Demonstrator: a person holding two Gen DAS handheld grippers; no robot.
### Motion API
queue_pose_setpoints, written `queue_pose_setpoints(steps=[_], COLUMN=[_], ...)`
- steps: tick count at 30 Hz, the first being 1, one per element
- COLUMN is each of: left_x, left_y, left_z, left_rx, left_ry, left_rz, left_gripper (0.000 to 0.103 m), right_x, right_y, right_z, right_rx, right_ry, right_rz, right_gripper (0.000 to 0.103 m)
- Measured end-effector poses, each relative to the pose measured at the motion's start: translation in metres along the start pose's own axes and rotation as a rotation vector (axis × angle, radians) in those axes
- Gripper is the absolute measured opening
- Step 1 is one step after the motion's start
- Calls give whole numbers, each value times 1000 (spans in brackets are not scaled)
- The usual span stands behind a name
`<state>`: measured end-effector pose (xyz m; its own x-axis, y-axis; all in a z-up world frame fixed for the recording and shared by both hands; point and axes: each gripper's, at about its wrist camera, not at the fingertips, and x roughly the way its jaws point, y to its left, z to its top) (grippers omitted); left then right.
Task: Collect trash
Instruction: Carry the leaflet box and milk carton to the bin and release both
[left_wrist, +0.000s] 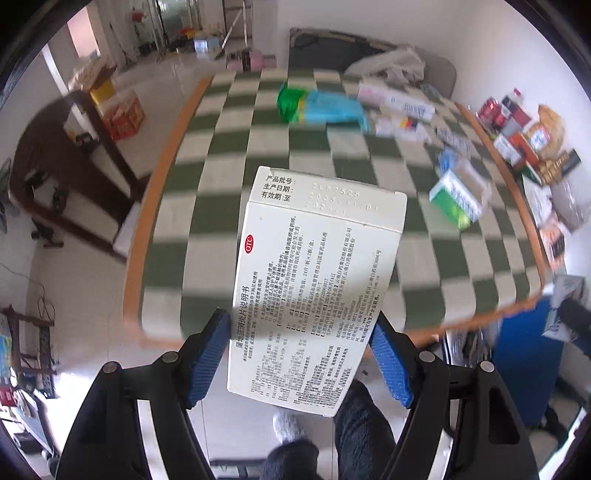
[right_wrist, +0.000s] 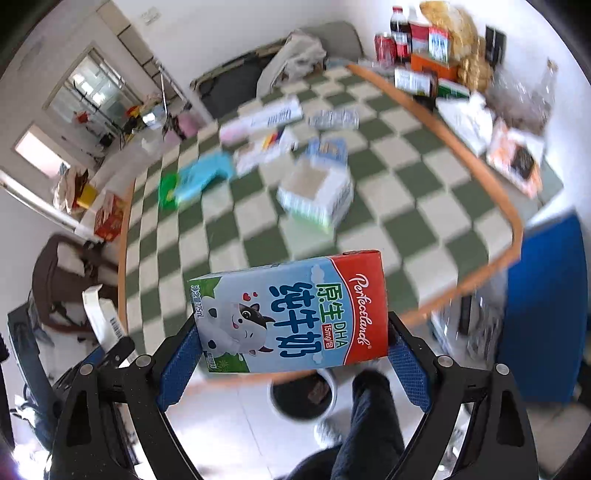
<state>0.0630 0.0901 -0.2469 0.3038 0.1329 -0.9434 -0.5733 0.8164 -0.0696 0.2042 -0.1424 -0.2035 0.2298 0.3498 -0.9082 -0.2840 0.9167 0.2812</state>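
My left gripper (left_wrist: 301, 345) is shut on a white medicine box (left_wrist: 317, 280) printed with black Chinese text, held in the air off the near edge of the table. My right gripper (right_wrist: 293, 341) is shut on a small blue and red milk carton (right_wrist: 291, 314) with a cartoon cow, held crosswise above the floor. Below the carton stands a round bin (right_wrist: 303, 397) with a dark liner and a scrap inside. More boxes and wrappers lie on the checked table: a green and blue packet (left_wrist: 317, 105), a green and white box (left_wrist: 458, 195) and several white cartons (right_wrist: 317, 195).
The table (left_wrist: 229, 206) has a green and white checked cloth and an orange rim. Snacks, cans and bottles (right_wrist: 424, 48) crowd its far right side. A blue object (right_wrist: 546, 306) stands right of the table. A brown chair (left_wrist: 62, 166) is at the left. The person's legs (right_wrist: 369, 417) are below.
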Motion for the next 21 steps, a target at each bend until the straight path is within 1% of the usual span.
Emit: queue_pose_setpoints(steps=[2, 3, 4, 5, 9, 11, 13, 16, 18, 19, 21], left_x=[7, 14, 20, 28, 64, 87, 116, 168, 214, 231, 279], left_y=[6, 10, 13, 17, 29, 33, 38, 46, 54, 56, 64], left_z=[-23, -37, -47, -57, -90, -104, -119, -139, -157, -164, -182], left_rx=[-10, -17, -26, -35, -85, -103, -130, -188, -242, -263, -317], left_ry=[35, 57, 77, 98, 184, 221, 264, 334, 399, 422, 487], left_rz=[-12, -13, -14, -14, -20, -25, -49, -101, -151, -167, -198], left_gripper=[73, 73, 73, 73, 73, 73, 73, 73, 73, 73, 73], right_x=[5, 8, 17, 23, 69, 96, 126, 183, 222, 237, 284], right_y=[4, 5, 6, 5, 0, -6, -13, -27, -38, -43, -57], right_z=[-37, -49, -69, -79, -134, -156, -174, -204, -218, -224, -237], right_rx=[-16, -23, -34, -40, -54, -44, -34, -2, 34, 56, 115], right_ry=[43, 65, 103, 124, 256, 321, 365, 426, 465, 480, 524], right_rz=[-2, -3, -8, -13, -25, -13, -17, 1, 18, 24, 52], right_gripper=[93, 93, 93, 93, 93, 93, 93, 93, 93, 93, 93])
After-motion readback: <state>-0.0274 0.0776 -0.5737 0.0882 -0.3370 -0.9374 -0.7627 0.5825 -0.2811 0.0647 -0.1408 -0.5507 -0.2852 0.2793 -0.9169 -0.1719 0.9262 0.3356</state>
